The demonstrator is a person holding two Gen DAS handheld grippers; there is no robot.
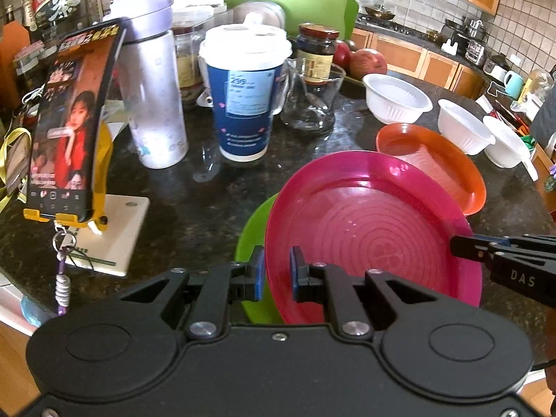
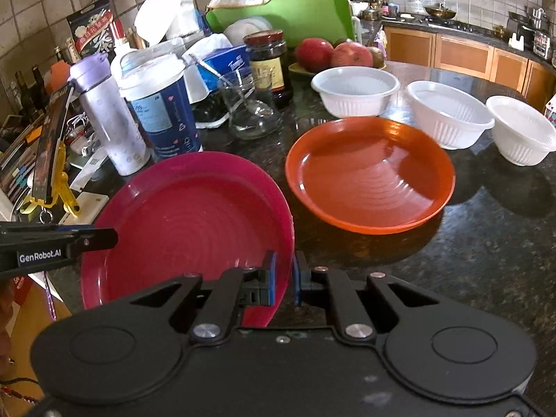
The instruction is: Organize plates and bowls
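So, both claws clamped on pink plate [image 1: 365, 215] rim, L [image 1: 278, 260] & R [image 2: 284, 266], above green plate [image 1: 252, 243]

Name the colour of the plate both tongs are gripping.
Magenta pink plate, clearest in the right wrist view.

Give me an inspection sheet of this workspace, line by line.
Surface: dark speckled stone counter, crowded at the back.
Job's things: pink plate held by both grippers at opposite rims; green plate under it; orange plate lying flat; three white bowls in a row behind it.
Clutter: paper cup, lilac bottle, glass jar, phone on stand, apples.
Grippers: left gripper and right gripper both shut on the pink plate's rim.
Cables: white cable behind the phone.
Surroundings: tiled wall, wooden cabinets, stove.
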